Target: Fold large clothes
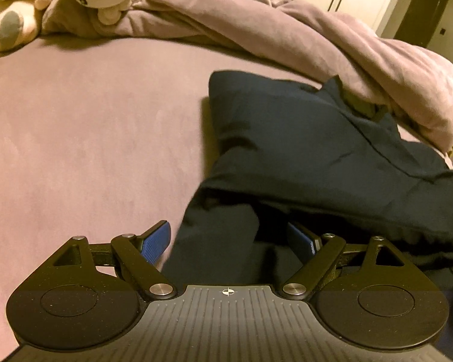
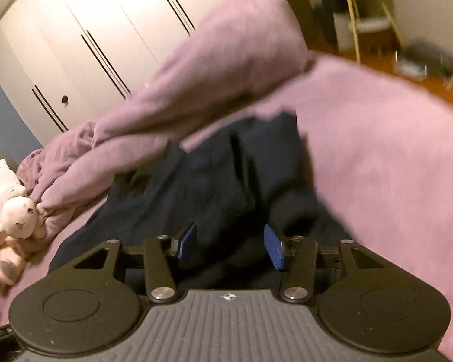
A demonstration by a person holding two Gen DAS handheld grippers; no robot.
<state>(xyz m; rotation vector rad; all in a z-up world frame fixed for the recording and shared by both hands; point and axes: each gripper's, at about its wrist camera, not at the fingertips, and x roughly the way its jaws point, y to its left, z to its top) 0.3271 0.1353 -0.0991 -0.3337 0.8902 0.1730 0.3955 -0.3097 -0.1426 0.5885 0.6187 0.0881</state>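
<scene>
Mauve bedsheet [image 1: 75,138] under rumpled, soft navy garment [image 1: 302,138].

Blk claw [image 1: 229,242]; blue pads [image 1: 155,242]; steel screws

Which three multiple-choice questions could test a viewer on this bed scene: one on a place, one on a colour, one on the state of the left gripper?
1. Where do the plush toys lie?
A. At the far left of the bed, beside the bunched duvet
B. On top of the garment
C. On the floor

2. What colour is the garment?
A. White
B. Red
C. Dark navy

3. How do the fingers of the left gripper stand?
A. Shut on the sheet
B. Open, with dark cloth between them
C. Shut on a toy

Answers: 1 A, they touch the duvet's end. 2 C, dark against the mauve sheet. 3 B, blue pads wide apart.
</scene>
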